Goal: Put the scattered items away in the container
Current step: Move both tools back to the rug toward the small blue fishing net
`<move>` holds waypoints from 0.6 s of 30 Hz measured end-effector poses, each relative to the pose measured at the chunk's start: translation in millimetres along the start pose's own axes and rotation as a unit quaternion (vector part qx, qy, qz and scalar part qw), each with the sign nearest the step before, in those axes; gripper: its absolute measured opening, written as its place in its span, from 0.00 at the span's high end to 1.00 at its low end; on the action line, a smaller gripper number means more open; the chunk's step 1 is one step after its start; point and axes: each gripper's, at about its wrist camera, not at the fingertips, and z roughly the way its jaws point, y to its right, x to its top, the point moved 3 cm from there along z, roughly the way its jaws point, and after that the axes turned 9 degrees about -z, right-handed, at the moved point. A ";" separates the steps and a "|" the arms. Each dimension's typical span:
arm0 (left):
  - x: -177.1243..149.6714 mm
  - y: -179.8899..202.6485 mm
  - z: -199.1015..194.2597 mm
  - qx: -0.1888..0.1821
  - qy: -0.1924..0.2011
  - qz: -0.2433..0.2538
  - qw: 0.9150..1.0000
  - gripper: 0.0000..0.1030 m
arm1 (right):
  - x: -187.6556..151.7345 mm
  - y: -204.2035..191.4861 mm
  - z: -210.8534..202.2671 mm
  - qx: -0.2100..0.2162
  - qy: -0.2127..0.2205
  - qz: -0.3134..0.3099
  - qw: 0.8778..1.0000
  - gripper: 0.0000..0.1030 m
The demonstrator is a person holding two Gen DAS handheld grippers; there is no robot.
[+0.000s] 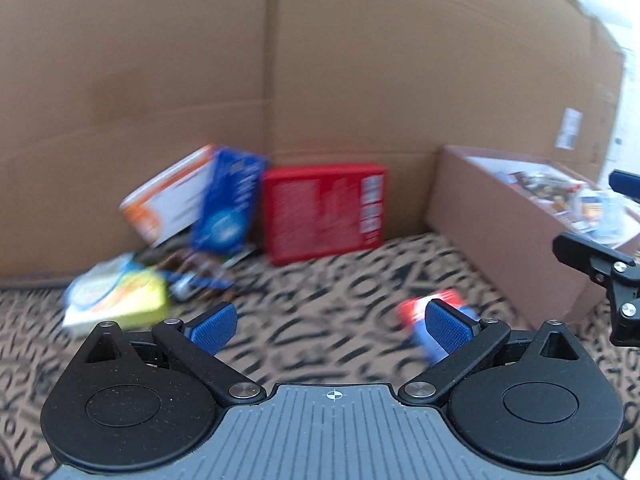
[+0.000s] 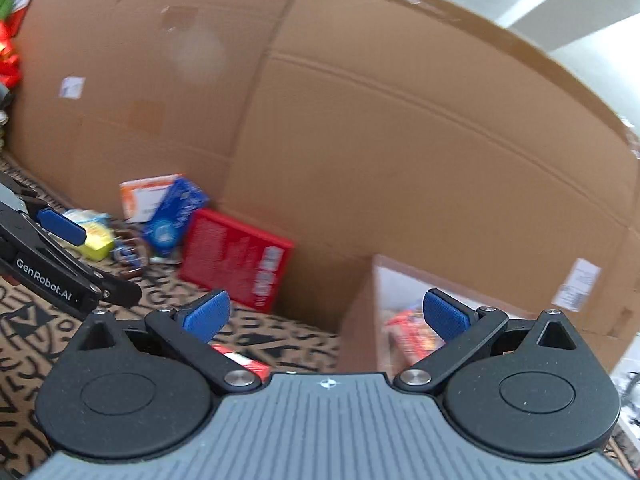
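Observation:
My left gripper (image 1: 330, 330) is open above the patterned cloth, nothing between its blue pads. Ahead of it lie a red box (image 1: 324, 210), a blue packet (image 1: 228, 204) leaning on an orange-and-white box (image 1: 168, 196), and a yellow-and-white packet (image 1: 120, 296). A small red, white and blue item (image 1: 430, 314) lies just behind its right finger. The open cardboard container (image 1: 508, 224) stands at the right with items inside. My right gripper (image 2: 326, 316) is open and empty over the container's (image 2: 360, 320) near corner. A red packet (image 2: 244, 360) shows under its left finger.
A tall cardboard wall (image 1: 320, 60) closes off the back and right. The black-and-tan patterned cloth (image 1: 320, 288) covers the surface. The right gripper's fingers (image 1: 592, 264) intrude at the left wrist view's right edge; the left gripper's finger (image 2: 60, 224) shows at the right wrist view's left.

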 end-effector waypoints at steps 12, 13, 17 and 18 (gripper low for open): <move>2.5 -64.6 31.4 0.029 -0.019 -0.064 0.997 0.00 | -9.2 -44.0 48.3 0.052 -0.068 0.001 0.996 0.01; 4.8 -66.0 36.6 0.028 -0.022 -0.067 0.997 0.00 | -11.3 -45.2 51.6 0.054 -0.074 0.000 0.996 0.01; 20.2 -76.1 56.6 0.018 -0.029 -0.085 0.996 0.00 | -15.4 -49.7 63.7 0.057 -0.086 0.001 0.995 0.01; 24.6 -80.0 62.3 0.013 -0.033 -0.096 0.995 0.00 | -16.1 -50.5 66.8 0.059 -0.088 0.002 0.994 0.01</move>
